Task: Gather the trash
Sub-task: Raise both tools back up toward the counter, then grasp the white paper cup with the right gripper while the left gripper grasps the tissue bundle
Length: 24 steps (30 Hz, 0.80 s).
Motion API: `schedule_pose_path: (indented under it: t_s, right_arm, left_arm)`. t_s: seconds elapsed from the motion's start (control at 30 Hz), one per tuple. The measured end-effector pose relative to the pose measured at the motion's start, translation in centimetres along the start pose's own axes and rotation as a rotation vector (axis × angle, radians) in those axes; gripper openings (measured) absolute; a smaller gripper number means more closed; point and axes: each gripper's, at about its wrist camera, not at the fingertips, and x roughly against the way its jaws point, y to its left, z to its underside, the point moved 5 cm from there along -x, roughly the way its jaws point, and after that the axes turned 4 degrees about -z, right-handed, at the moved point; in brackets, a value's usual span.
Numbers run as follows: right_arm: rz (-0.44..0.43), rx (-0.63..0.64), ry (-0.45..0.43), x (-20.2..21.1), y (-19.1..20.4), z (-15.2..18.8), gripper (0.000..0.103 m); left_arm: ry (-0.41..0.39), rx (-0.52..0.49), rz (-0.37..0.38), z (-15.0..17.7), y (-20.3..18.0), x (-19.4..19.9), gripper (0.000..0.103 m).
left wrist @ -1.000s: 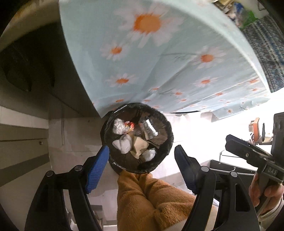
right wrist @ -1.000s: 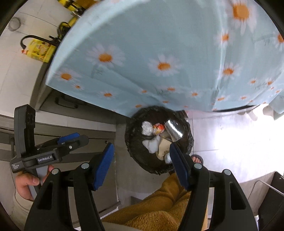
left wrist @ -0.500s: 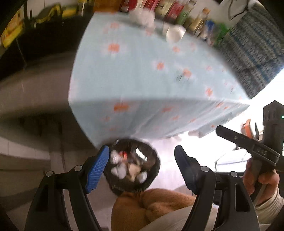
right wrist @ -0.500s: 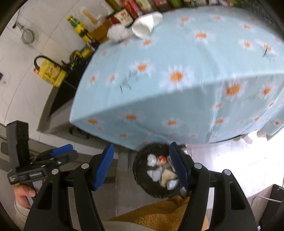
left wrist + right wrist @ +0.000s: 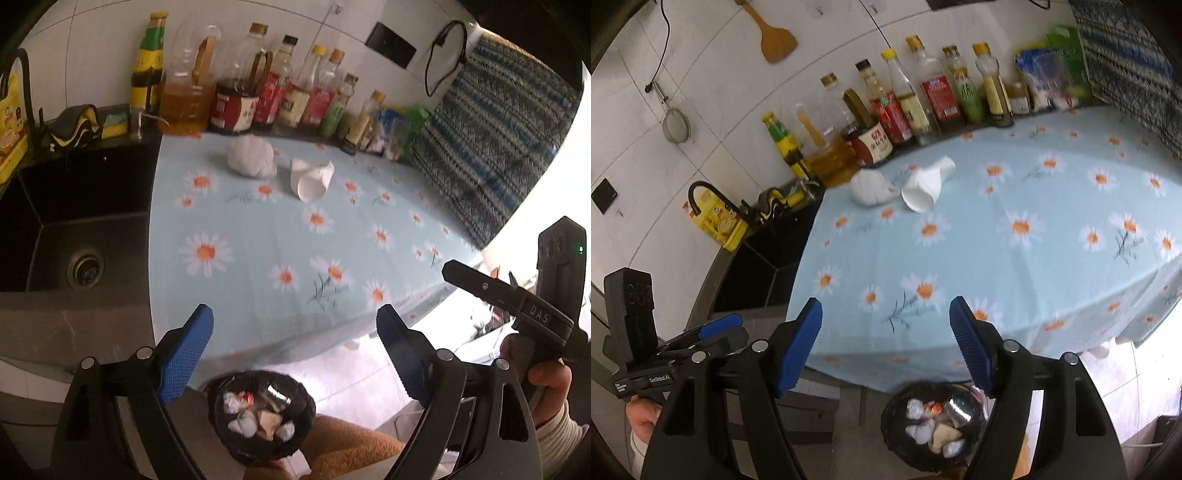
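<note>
Trash near the counter's back edge
Your left gripper [image 5: 291,354] and right gripper [image 5: 886,347] gape wide, empty; crumpled tissue [image 5: 251,160] beside tipped paper cup [image 5: 310,179] across bare tablecloth [image 5: 280,236]; bin [image 5: 260,413] partly cut off below

White tiled wall [image 5: 92,44], black sink [image 5: 79,221], daisy-print tablecloth [image 5: 295,240], patterned blue curtain [image 5: 498,140], pale floor [image 5: 1108,384]

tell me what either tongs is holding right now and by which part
Nothing is held. The left tongs and right tongs are both open and empty.
</note>
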Motion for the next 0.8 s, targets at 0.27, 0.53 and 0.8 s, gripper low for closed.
schedule_pose_path:
  t_s: [0.27, 0.53, 0.8]
  right_arm:
    - [-0.044, 0.010, -0.010, -1.6, -1.1, -4.6, 0.093]
    - [-0.118, -0.042, 0.062, -7.7, -5.3, -9.3, 0.093]
    - [-0.245, -0.133, 0.156, -14.0, -9.4, -13.4, 0.093]
  left_arm:
    - [-0.032, 0.014, -0.048, -3.4, -0.1, -1.3, 0.096]
    - [-0.010, 0.096, -0.120, -7.5, 0.3, -5.5, 0.096]
    - [0.042, 0.210, -0.184, -12.8, 1.1, -11.0, 0.096]
